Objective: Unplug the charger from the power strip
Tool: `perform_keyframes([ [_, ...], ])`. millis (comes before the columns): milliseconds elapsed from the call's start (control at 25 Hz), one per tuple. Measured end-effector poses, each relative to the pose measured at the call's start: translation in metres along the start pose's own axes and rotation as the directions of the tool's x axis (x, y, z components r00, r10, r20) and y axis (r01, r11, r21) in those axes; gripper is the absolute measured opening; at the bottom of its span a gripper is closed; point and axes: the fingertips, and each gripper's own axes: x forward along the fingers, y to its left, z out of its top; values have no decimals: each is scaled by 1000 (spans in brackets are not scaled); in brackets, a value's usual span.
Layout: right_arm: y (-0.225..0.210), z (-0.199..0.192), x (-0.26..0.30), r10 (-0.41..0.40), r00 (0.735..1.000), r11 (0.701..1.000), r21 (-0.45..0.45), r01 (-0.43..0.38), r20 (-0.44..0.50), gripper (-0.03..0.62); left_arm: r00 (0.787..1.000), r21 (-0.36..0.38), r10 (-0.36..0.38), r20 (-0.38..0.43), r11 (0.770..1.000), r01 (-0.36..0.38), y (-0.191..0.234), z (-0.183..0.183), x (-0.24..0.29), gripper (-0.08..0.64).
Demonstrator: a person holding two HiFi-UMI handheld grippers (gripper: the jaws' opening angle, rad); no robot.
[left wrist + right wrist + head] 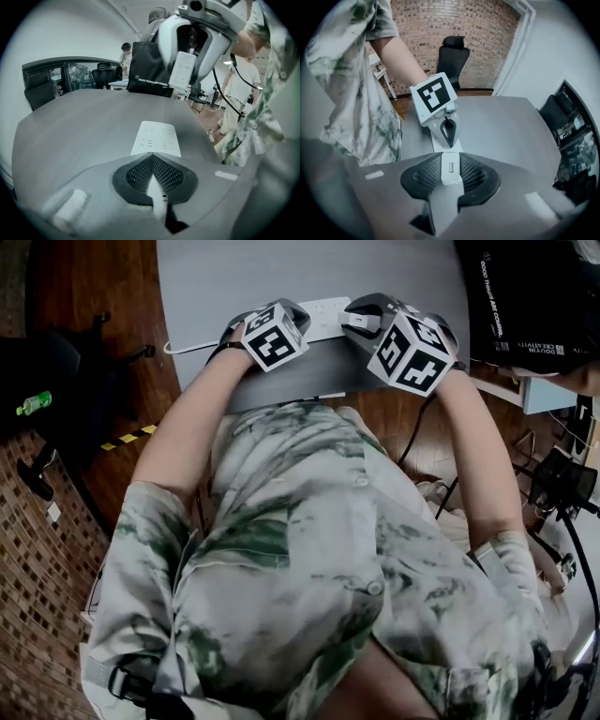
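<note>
Right gripper (pixel 451 161) jaws clamp the charger (pixel 451 174) above the strip (pixel 156 139); left gripper (pixel 152 159) jaws, together, seemingly press it.

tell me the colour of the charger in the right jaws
The charger is white; it shows best in the right gripper view.

- A grey table (pixel 216 296) stands on a dark wooden floor (pixel 84 306).
- Yellow-black tape (pixel 131 436) lies on the wood, near small brick-patterned flooring (pixel 47 549).
- A red brick wall (pixel 454 23) meets a white wall (pixel 553 61).
- A black office chair (pixel 453 58) stands before the brick.
</note>
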Motion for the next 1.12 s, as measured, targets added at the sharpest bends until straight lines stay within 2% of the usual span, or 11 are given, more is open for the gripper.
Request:
perform_keyframes([
  [120,15,-4,-19,-63,994,993,101,54,89,103,995,-22,87,57,996,-85,7,10,-13,3],
  [240,33,-14,-48,-166,974,974,179,138,152,103,966,-89,189,177,980,-175,7,38,-49,3],
  [400,71,-31,-85,-294,927,928,303,218,235,103,916,-203,225,331,965,-164,-28,67,-105,3],
  [560,124,-40,-103,-352,882,903,361,231,315,104,887,-275,277,370,944,-180,-82,62,-147,3],
  [720,189,-65,-131,-388,850,885,400,237,356,104,860,-293,292,418,940,-177,-161,75,-167,3],
  [800,223,-79,-145,-391,843,884,405,233,369,104,856,-298,294,425,939,-174,-201,81,-169,3],
  [920,269,-95,-158,-393,823,881,426,208,410,104,863,-285,293,412,941,-183,-256,83,-170,3],
  [1000,289,-103,-162,-401,803,878,436,199,442,104,866,-262,298,401,943,-203,-282,85,-171,3],
  [1120,314,-113,-167,-403,790,875,447,184,462,104,867,-250,315,386,941,-230,-311,83,-168,3],
])
